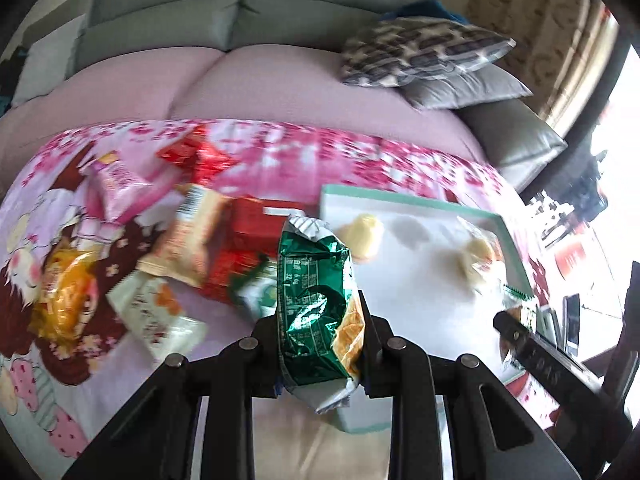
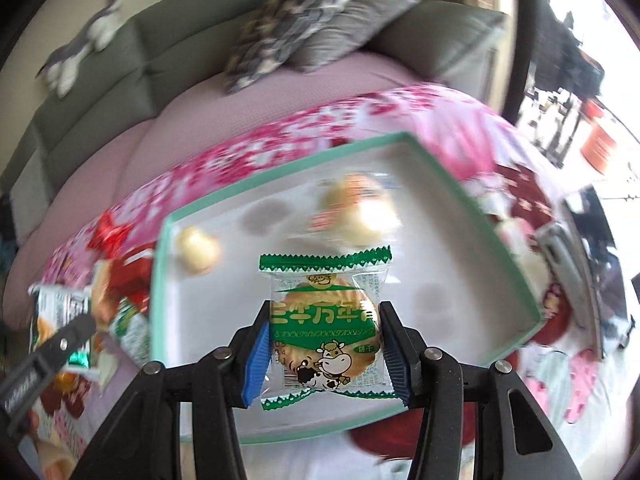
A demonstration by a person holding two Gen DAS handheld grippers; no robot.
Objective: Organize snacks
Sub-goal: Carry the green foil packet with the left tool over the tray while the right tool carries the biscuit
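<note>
My left gripper (image 1: 320, 320) is shut on a crinkled green foil snack packet (image 1: 316, 296), held above the table at the left edge of the mint-rimmed white tray (image 1: 404, 200). My right gripper (image 2: 324, 344) is shut on a clear cracker packet with green trim and a cartoon cow (image 2: 325, 328), held over the tray (image 2: 280, 164). Pale round wrapped sweets (image 1: 360, 236) (image 2: 198, 250) lie in the tray. The right gripper (image 1: 520, 326) shows at the tray's right side in the left wrist view; the left gripper's finger (image 2: 60, 340) with its green packet shows at the left in the right wrist view.
A pile of loose snack packets (image 1: 188, 236) lies left of the tray on the pink floral cartoon tablecloth (image 1: 360, 152). Behind the table is a sofa with a pink cover (image 1: 280, 84) and grey patterned cushions (image 1: 424, 52). A bright window is at the right.
</note>
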